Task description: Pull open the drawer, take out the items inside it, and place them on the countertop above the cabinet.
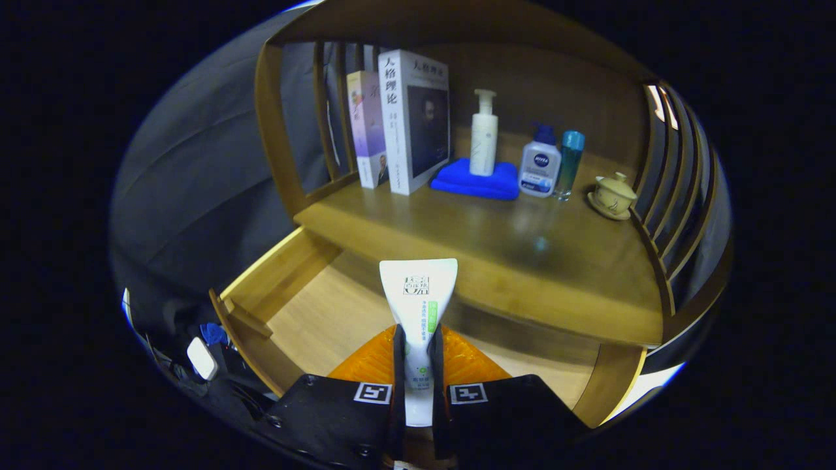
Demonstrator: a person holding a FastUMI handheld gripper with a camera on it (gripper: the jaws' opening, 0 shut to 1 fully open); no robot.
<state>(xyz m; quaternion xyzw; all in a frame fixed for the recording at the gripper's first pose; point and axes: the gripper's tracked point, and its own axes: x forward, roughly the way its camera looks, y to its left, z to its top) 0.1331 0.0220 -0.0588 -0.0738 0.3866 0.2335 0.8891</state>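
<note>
My gripper [417,343] is shut on a white tube [418,300] with green print, both fingers pressing its sides. The tube's flat crimped end points forward and is held up above the pulled-open wooden drawer [313,313]. Its light wooden floor shows below and around the fingers. Just beyond the tube runs the front edge of the cabinet's wooden countertop [496,254].
On the countertop stand two upright books [405,124] at the left, then a blue cloth [473,181] under a white pump bottle [484,134], a white-and-blue pump bottle [540,163], a teal bottle [569,163] and a lidded tea cup [614,194]. Slatted wooden sides flank the counter.
</note>
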